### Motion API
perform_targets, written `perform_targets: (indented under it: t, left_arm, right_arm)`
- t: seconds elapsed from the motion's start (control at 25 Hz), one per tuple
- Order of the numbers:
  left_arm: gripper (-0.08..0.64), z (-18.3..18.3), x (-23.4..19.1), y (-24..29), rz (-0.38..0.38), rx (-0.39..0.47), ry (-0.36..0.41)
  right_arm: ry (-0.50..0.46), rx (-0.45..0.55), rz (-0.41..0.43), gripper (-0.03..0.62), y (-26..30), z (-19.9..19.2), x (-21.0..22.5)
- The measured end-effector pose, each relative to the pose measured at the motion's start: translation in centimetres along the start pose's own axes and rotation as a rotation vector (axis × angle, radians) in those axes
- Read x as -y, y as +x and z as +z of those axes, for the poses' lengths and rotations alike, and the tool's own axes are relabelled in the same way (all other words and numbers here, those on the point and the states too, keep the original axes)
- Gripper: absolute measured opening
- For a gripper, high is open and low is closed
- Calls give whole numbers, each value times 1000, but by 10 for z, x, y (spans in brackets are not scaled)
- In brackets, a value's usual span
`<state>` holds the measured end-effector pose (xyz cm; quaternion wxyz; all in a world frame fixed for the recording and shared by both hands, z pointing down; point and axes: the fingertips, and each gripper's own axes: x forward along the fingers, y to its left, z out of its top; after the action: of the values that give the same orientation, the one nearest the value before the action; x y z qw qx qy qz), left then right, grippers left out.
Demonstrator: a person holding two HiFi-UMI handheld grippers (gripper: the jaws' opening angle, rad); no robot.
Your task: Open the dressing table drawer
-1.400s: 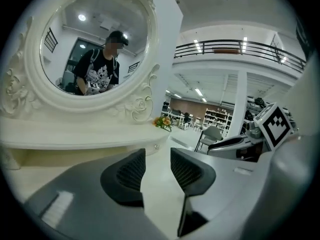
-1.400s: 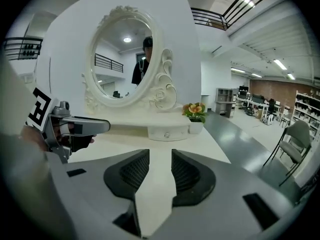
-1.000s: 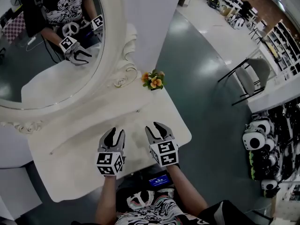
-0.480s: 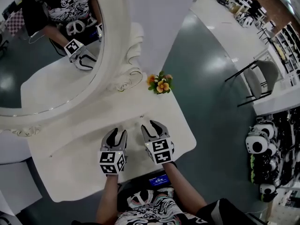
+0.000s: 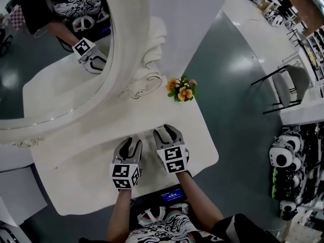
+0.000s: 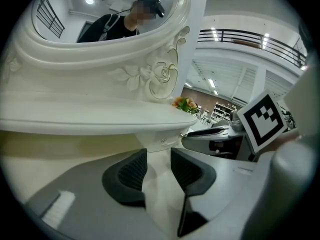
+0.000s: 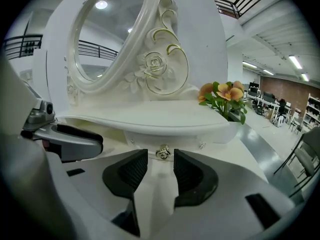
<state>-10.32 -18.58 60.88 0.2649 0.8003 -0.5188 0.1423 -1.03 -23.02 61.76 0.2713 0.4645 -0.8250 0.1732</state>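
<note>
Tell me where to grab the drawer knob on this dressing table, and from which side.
Grip the small metal knob on the drawer front, coming straight in from the front with a jaw on each side. It juts forward under the overhanging tabletop, so above is blocked. The right gripper is lined up: jaws just opened wider, nothing between them, knob just ahead.
</note>
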Motion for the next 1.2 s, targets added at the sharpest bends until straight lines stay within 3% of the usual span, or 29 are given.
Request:
perform_targets:
  t: [0.2,0.32,0.68,1.2]
  left_arm:
    - [144,-2,-3,1,14,-8,-3]
    - [135,-3,-4,1,22,-6,-6]
    - [126,-3,-2,-2,18,-6,-11]
    - [124,-5,-1,-11,27,3,-7]
  right_arm:
    - [-62,-2,-8,148,12,0,-2]
    - [-73,-9,-29,88,14,0,3]
    - [-106,-29,-41,95,2,-8,3]
    - [-78,-45,-58,95,-29,-35,-3]
